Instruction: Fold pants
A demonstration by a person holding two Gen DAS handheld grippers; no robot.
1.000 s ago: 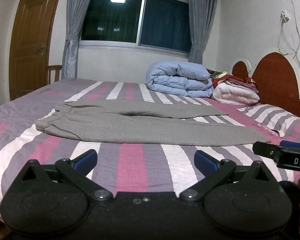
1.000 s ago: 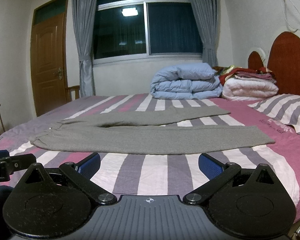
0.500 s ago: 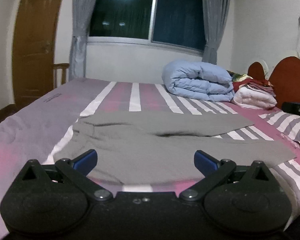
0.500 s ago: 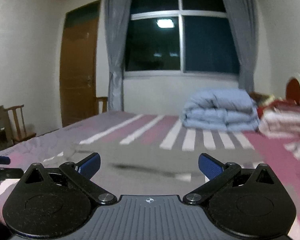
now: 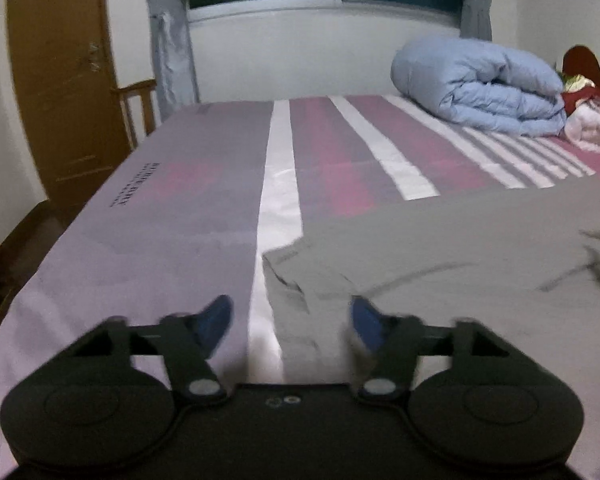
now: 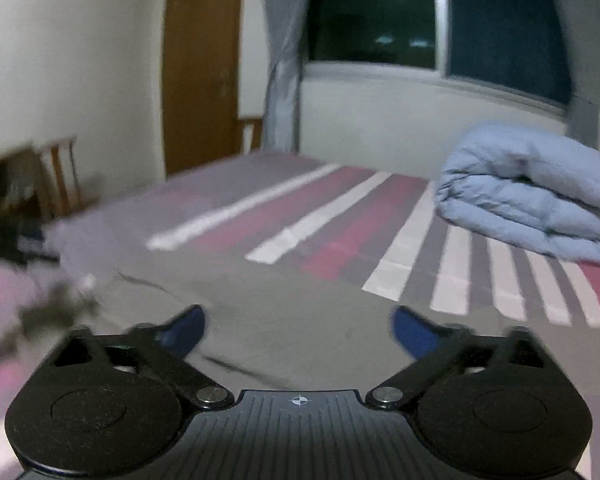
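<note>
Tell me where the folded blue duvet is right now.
The folded blue duvet sits at the far right of the striped bed in both wrist views, below the window and well beyond the grey pants.

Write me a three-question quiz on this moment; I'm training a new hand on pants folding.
1. True or false: the left gripper is shut on the pants.
2. What does the right gripper hover over: A duvet, B pants, C chair?
3. Fill in: the folded blue duvet lies on the ___.

Key: 1 false, its jaws stand apart astride the pants' edge. 2 B. 3 bed.
</note>
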